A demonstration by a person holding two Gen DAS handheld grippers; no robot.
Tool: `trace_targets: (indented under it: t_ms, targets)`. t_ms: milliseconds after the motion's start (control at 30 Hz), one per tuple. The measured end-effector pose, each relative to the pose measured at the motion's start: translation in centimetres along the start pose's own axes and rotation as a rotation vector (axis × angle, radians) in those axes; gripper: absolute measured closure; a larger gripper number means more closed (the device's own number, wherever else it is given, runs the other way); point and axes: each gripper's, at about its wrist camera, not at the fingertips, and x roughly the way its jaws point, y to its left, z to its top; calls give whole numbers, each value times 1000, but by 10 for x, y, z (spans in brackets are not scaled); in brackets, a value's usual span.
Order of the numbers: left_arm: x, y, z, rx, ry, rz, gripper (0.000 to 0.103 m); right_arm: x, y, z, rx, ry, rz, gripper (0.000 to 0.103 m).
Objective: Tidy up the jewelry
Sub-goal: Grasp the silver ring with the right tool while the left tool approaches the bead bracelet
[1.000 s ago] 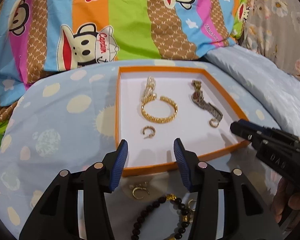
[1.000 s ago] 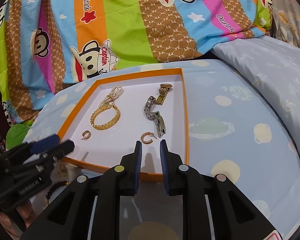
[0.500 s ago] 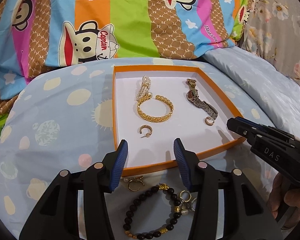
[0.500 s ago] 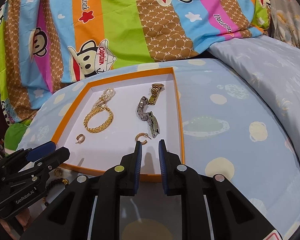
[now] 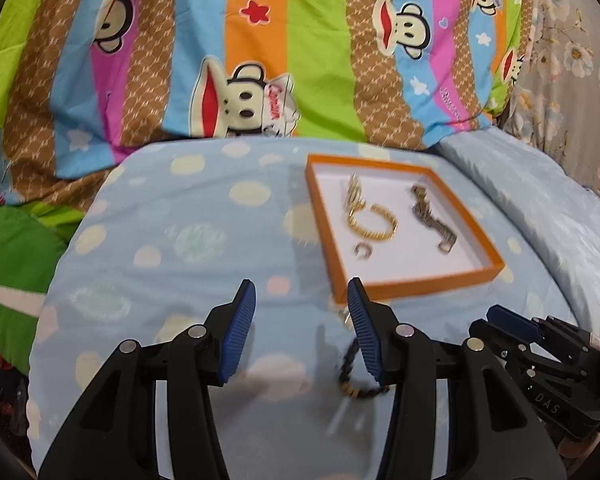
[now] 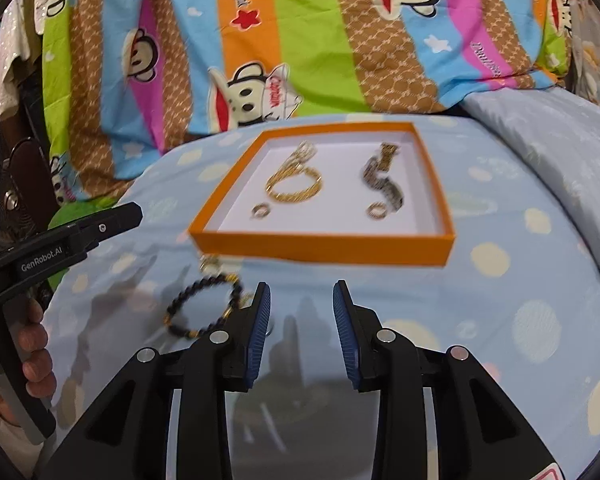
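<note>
An orange-rimmed white tray (image 6: pixel 324 246) (image 5: pixel 420 282) lies on the blue dotted cover. It holds a gold bracelet (image 6: pixel 296 190) (image 5: pixel 374 224), a pearl piece (image 6: pixel 304 152), a watch (image 6: pixel 382 184) (image 5: pixel 430 212) and two gold hoop earrings (image 6: pixel 260 211) (image 6: pixel 377 211). A black bead bracelet (image 6: pixel 204 306) (image 5: pixel 350 368) and small gold pieces (image 6: pixel 212 264) lie on the cover in front of the tray. My left gripper (image 5: pixel 298 320) is open and empty, left of the tray. My right gripper (image 6: pixel 302 316) is open and empty, right of the bead bracelet.
A striped cartoon-monkey quilt (image 6: pixel 300 40) is piled behind the tray. A pale blue pillow (image 6: pixel 560 140) lies at the right. The other gripper shows at the left edge of the right wrist view (image 6: pixel 60 240) and at the lower right of the left wrist view (image 5: pixel 540 344).
Both grippers have pulled back from the tray. The left one swung left. The right gripper's jaws have opened from nearly shut to wide. The bead bracelet now shows in front of the right gripper.
</note>
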Motion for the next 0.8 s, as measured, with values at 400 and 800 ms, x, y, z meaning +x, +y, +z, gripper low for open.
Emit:
trace_targets:
  t_ms: [400, 800]
  targets:
    - [-1, 3, -46, -31, 97, -43, 56, 23, 21, -10, -28, 68, -4, 70]
    - [7, -6, -49, -13, 119, -84, 56, 33, 28, -6, -64, 85, -56, 78]
